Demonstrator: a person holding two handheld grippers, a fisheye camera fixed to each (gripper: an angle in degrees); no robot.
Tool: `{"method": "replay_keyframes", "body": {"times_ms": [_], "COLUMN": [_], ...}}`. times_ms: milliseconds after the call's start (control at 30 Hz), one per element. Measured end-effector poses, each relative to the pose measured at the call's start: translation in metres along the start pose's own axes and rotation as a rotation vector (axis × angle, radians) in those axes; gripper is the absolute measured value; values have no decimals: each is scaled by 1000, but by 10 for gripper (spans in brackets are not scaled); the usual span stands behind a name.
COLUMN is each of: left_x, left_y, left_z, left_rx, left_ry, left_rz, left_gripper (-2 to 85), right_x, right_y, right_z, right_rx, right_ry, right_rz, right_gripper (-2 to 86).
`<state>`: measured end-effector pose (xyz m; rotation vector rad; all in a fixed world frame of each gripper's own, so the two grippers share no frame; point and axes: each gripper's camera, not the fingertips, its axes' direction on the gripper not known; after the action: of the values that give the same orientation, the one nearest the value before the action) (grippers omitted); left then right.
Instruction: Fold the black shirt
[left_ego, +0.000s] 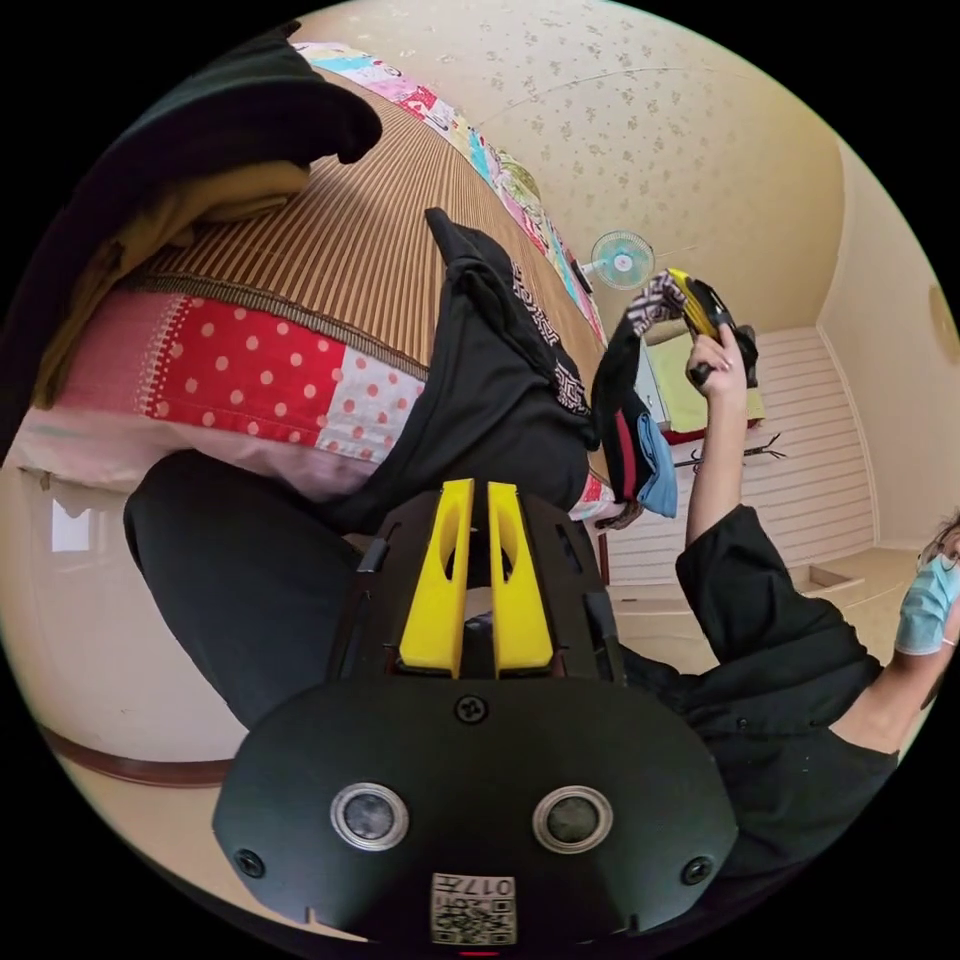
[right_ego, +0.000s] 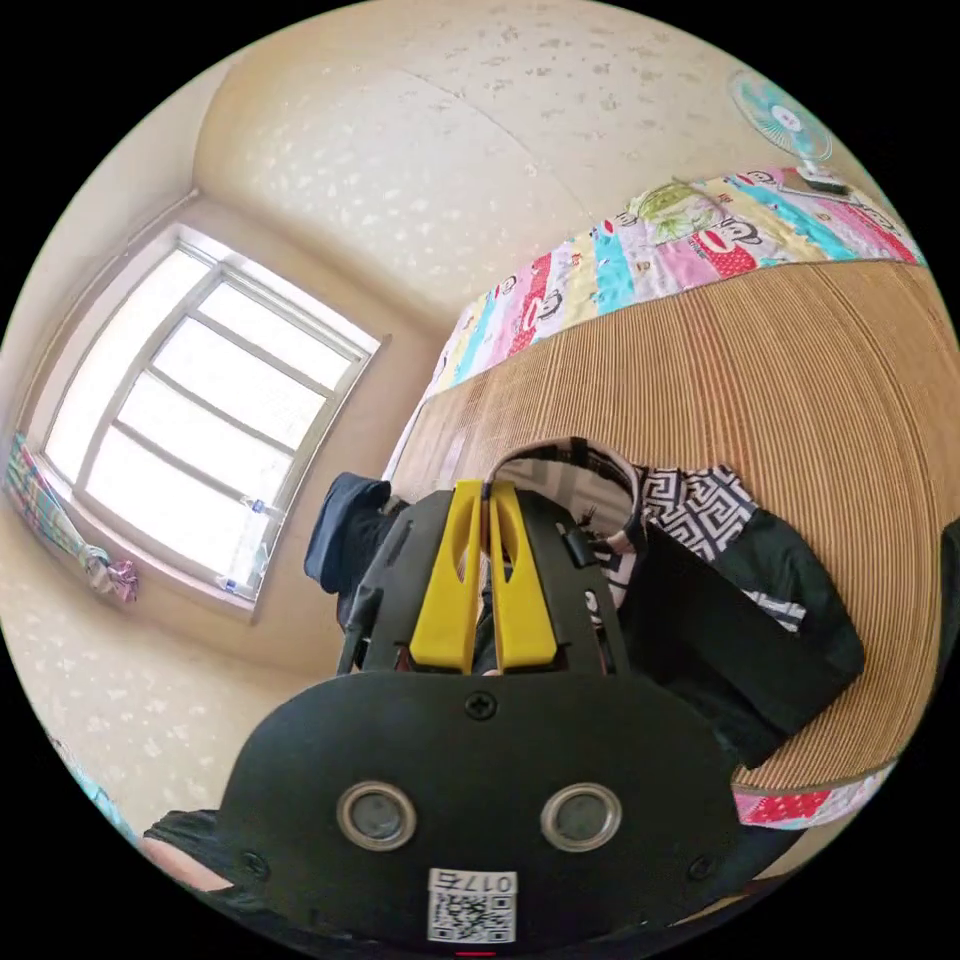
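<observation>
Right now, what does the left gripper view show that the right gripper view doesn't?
Left gripper view: a hand holding up the right tool, clamped on the patterned collar, and a stack of clothes. Right gripper view: a window. Both: the black shirt on the striped mat, and a fan.

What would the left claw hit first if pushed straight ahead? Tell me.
Most likely the black shirt: the left claw points straight at its hanging fabric, with nothing visible between, though depth is hard to judge.
</observation>
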<state>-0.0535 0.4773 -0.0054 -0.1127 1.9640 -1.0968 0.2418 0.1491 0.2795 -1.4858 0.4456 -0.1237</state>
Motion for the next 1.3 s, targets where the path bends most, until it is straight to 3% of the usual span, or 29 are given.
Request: {"method": "replay_keyframes", "body": {"times_ms": [133,233,467,667,767,933,1167,1300], "left_x": [-11,-20,-41,16,66,131,151,158], "left_y": [20,33,37,-31,-65,-102,-152,-188], "left_z": [-13,-23,-10,53,81,125,166,205], "left_rx": [19,37,39,-4,47,74,91,101], "left_ry": [-11,-36,-66,-55,-27,-106,-182,-312], "left_rz": [-35,-60,-102,75,168,270,245,235], "left_gripper": [39,41,59,68,78,79,94,105], "right_x": [-8,-7,-11,39,75,95,80,78], "right_y": [29,66,177,283,326,375,401,430], "right_z": [158,211,142,48,58,56,57,62], "right_rx": [-210,-347,-247,18,-50,127,112,78], "right_ry": [3,-135,-92,465,672,582,620,636], "right_rz": [-53,-84,-288,-332,-311,-228,-116,-150], "right_gripper": [109,145,128,42,14,6,5,5]}}
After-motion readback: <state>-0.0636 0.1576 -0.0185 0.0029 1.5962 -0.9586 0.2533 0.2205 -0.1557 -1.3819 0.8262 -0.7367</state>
